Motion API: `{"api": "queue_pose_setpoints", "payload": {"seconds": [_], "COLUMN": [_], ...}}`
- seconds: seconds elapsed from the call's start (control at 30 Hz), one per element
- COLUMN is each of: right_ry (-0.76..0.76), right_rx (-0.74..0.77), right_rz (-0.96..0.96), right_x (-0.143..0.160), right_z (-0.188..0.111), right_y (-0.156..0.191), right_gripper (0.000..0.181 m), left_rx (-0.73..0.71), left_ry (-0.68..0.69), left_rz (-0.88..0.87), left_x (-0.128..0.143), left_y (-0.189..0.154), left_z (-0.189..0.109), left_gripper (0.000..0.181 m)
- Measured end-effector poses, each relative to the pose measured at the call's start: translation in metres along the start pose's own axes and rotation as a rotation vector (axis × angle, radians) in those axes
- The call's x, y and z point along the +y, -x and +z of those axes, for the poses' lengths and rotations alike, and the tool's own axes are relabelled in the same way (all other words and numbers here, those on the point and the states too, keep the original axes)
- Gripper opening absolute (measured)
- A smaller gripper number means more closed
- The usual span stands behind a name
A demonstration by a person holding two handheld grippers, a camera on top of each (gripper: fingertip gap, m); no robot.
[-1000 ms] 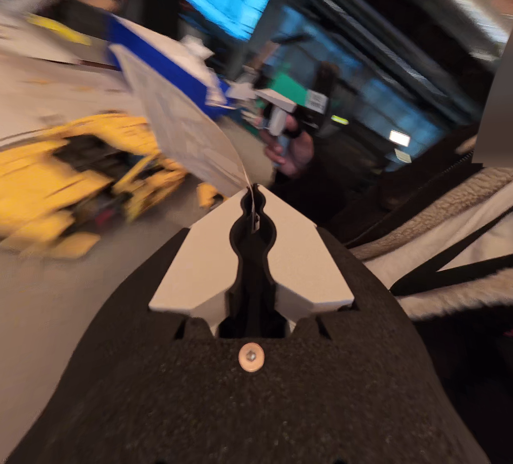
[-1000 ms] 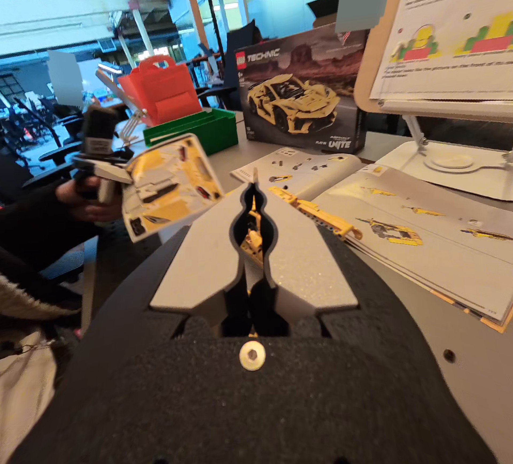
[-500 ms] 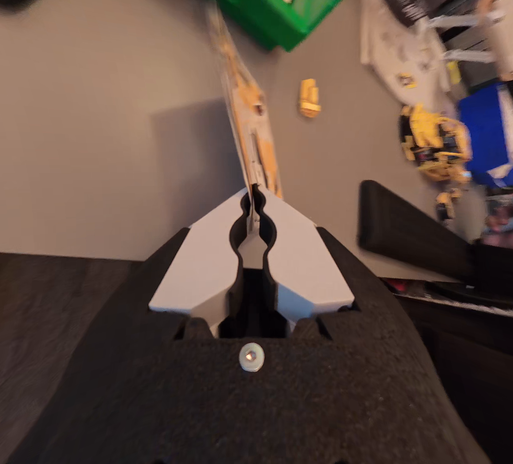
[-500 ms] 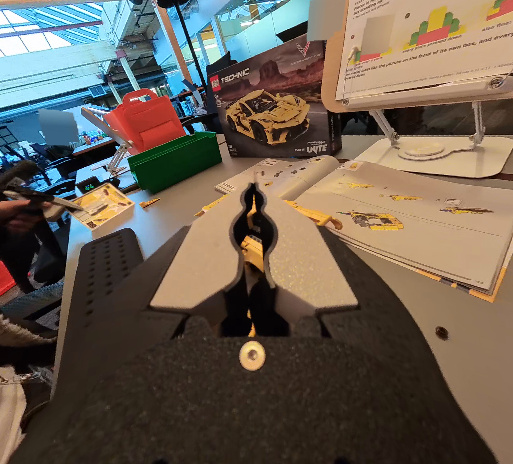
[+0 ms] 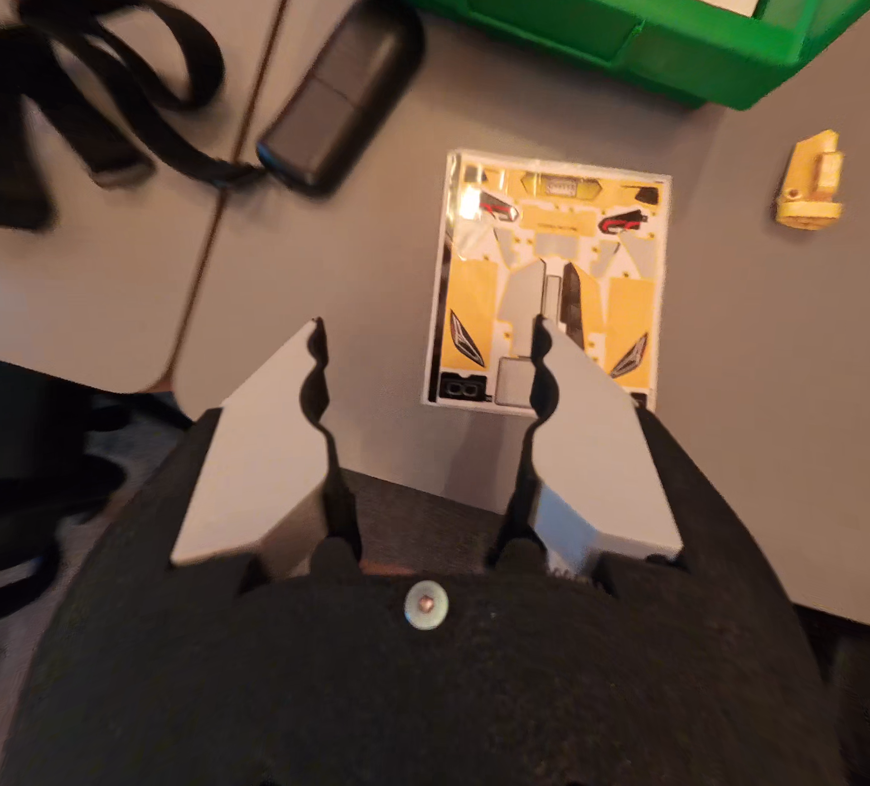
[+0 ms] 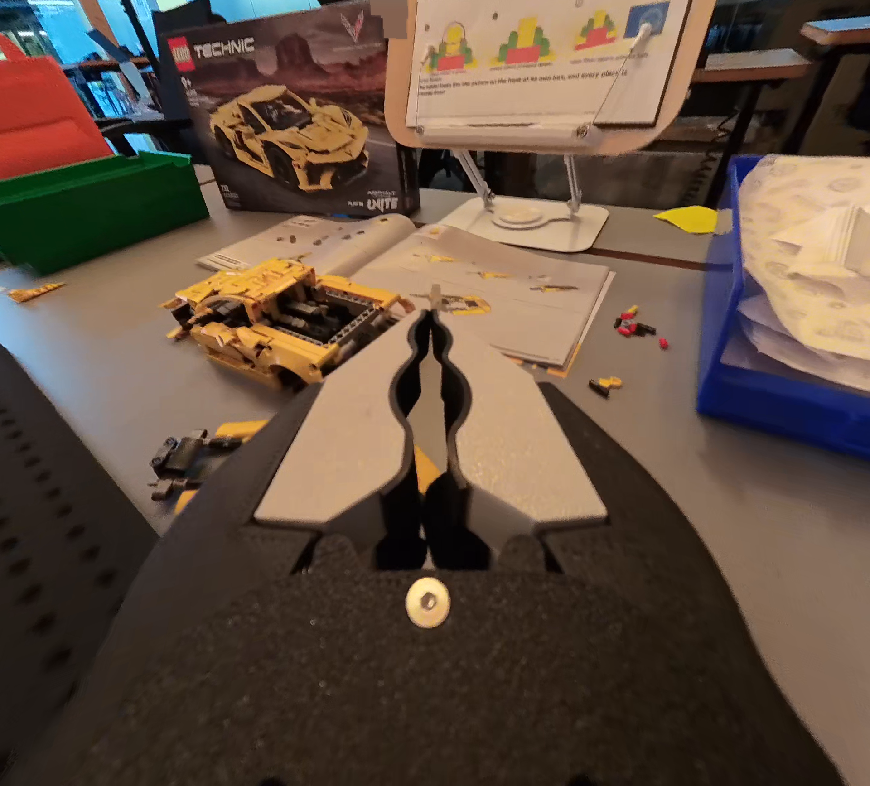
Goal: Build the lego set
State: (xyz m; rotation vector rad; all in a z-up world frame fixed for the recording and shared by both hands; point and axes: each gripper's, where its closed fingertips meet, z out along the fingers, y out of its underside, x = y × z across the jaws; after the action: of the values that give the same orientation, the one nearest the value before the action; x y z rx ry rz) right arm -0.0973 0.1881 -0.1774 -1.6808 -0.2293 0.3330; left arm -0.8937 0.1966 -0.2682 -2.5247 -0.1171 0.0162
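My left gripper (image 5: 426, 325) hangs wide open and empty over the sticker sheet (image 5: 548, 281), which lies flat on the table (image 5: 329, 245) near the green bin (image 5: 541, 15). My right gripper (image 6: 432, 316) pinches a small pale sliver at its tips, probably a sticker. Beyond it to the left sits the half-built car (image 6: 277, 316). Next, I think, that sticker needs careful lining up on the car

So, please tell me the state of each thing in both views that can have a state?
Left gripper: open, empty.
Right gripper: shut on a small pale piece.
Sticker sheet: flat on the table.
Car: partly built, top open.
Booklet: open.
Set box: upright.
Green bin: holds paper.
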Motion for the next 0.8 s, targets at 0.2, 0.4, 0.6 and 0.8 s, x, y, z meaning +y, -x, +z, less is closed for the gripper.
{"api": "queue_pose_setpoints", "payload": {"seconds": [0.2,0.4,0.6,0.8], "right_ry": [0.051,0.021,0.01,0.0], "right_rx": [-0.038,-0.059,-0.06,-0.067], "right_rz": [0.023,0.092,0.109,0.124], "right_x": [0.011,0.008,0.006,0.005], "right_z": [0.007,0.004,0.002,0.001], "right_y": [0.005,0.001,0.0,0.0], "right_gripper": [0.0,0.0,0.0,0.0], "left_rx": [-0.096,-0.088,0.243,0.888], "left_ry": [-0.137,-0.422,-0.705,-0.686], "left_rz": [0.062,0.131,0.392,0.704], "left_x": [-0.04,-0.101,-0.149,-0.098], "left_y": [-0.005,-0.033,-0.188,-0.415], "left_z": [-0.024,-0.07,-0.125,-0.15], "left_gripper": [0.087,0.084,0.081,0.08]}}
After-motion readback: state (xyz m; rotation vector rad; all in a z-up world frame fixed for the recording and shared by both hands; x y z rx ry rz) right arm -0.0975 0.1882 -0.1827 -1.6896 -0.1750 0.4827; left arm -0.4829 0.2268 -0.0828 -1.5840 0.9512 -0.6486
